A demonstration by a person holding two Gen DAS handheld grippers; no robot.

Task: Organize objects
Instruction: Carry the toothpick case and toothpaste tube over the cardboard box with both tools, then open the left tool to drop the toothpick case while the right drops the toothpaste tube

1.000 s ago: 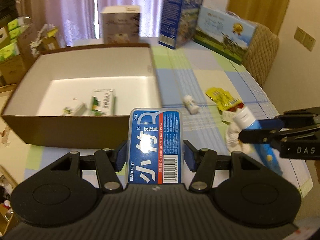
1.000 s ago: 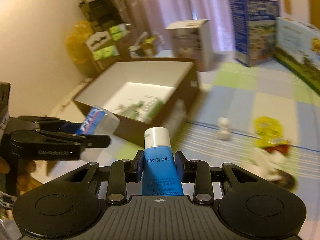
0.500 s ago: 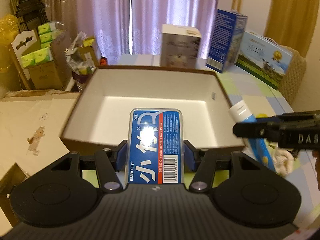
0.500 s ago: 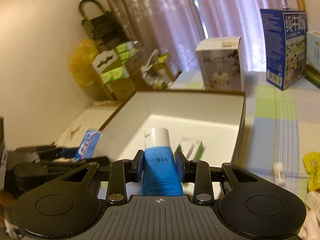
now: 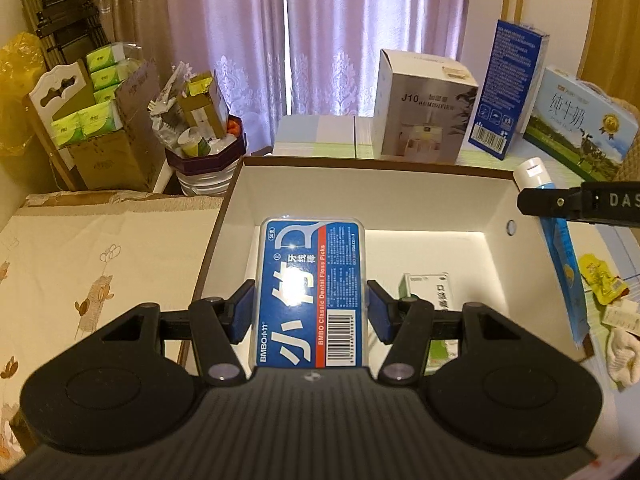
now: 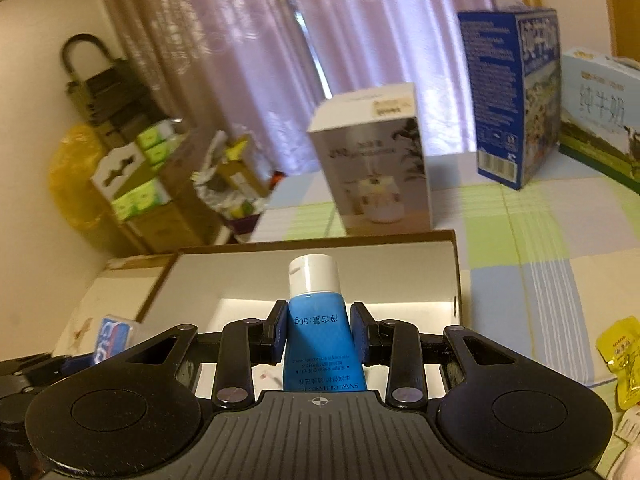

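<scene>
Both loads have travelled from over the desk [image 6: 520, 248] to above the open box [image 5: 360, 168], so release looks near: the left hand-held gripper [image 5: 310, 312] is clamped on the floss pick case [image 5: 312, 292] over the box's near-left part, the right hand-held gripper [image 6: 319, 338] pinches the blue tube [image 6: 318, 320] narrowly over its right side (cap forward). Only the left view shows the small carton [image 5: 430, 292] inside the box; the right view hides that floor
</scene>
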